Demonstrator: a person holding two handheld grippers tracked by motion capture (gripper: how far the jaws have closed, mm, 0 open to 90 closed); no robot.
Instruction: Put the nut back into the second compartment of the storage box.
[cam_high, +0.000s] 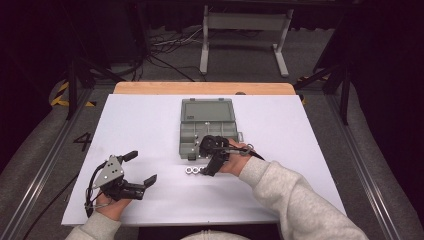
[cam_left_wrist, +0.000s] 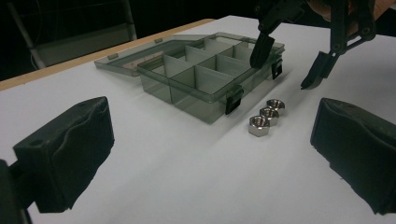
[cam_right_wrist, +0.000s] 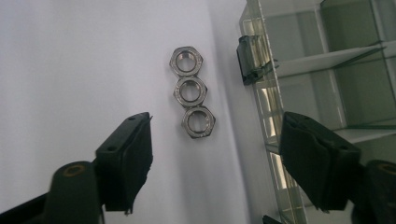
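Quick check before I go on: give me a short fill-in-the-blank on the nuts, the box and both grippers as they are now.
1. ____ metal nuts lie in a row on the white table.
2. The compartment box has its lid ____.
3. The right gripper hangs over the nuts, its jaws ____ and nothing between the pads.
4. The left gripper holds ____.

Missing words: three; open; open; nothing

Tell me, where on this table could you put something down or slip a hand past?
Bare white table lies right of the box, behind the left gripper on the far left, and along the near edge. It is crowded where the right gripper hangs over three nuts beside the box.
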